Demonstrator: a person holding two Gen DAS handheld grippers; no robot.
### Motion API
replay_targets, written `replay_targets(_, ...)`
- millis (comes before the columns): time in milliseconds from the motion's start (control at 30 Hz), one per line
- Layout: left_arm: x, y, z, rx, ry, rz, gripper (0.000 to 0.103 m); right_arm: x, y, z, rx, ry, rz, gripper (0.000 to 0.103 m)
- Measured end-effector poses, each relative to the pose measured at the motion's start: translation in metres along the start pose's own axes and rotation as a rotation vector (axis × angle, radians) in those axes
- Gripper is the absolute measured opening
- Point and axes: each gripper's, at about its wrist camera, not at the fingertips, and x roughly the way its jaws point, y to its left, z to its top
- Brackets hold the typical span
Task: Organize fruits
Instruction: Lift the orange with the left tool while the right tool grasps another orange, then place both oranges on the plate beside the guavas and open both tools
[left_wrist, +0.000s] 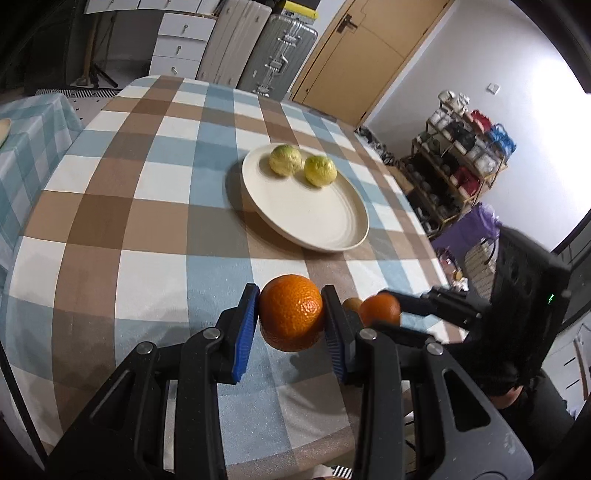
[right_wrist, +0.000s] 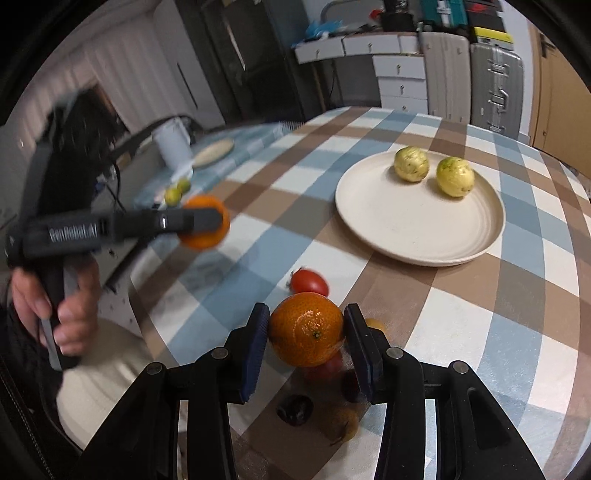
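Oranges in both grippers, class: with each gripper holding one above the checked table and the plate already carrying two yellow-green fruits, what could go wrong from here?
1. The left gripper pinches its orange only at the sides; round and smooth, it might slip and roll away.
2. The plate has a low rim, and the two yellow-green fruits sit near its far edge; a bump could push them off.
3. Both grippers are close together, so the right gripper and its orange may collide with the left.

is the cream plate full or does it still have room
Has room: the cream plate holds only two yellow-green fruits near its far edge.
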Motion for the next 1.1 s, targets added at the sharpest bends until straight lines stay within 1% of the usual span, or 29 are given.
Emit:
replay_targets(200, 0.009, -0.007, -0.001, 0.01, 0.013, 0.018, 0.031, -0.01, -0.018, 0.004, 0.097, -0.066, 0.07, 0.043)
replay_targets(400, 0.021, -0.01, 0.001, 0.011, 0.034, 0.033, 0.031, -0.021, -0.03, 0.006, 0.155, -0.113, 0.092, 0.043)
replay_targets(533, 0.022, -0.016, 0.006, 0.026, 0.022, 0.032, 0.031, -0.032, -0.035, 0.009, 0.181, -0.153, 0.101, 0.043)
replay_targets(600, 0.022, -0.019, 0.012, 0.046, 0.013, 0.036, 0.031, -0.041, -0.036, 0.012, 0.196, -0.187, 0.107, 0.043)
replay_targets(667, 0.025, -0.023, 0.024, 0.069, 0.003, 0.049, 0.031, -0.05, -0.037, 0.019, 0.201, -0.222, 0.099, 0.043)
replay_targets(800, 0.034, -0.021, 0.055, 0.056, -0.003, 0.015, 0.031, -0.053, -0.045, 0.037, 0.205, -0.259, 0.088, 0.043)
replay_targets(900, 0.051, -0.018, 0.084, 0.066, -0.002, 0.042, 0.031, -0.044, -0.056, 0.055, 0.222, -0.255, 0.076, 0.043)
replay_targets(1033, 0.085, -0.006, 0.121, 0.045, 0.042, 0.032, 0.031, -0.021, -0.072, 0.078, 0.248, -0.23, 0.086, 0.043)
replay_targets(1100, 0.103, -0.001, 0.135, 0.052, 0.064, 0.036, 0.031, -0.007, -0.079, 0.089, 0.255, -0.218, 0.074, 0.043)
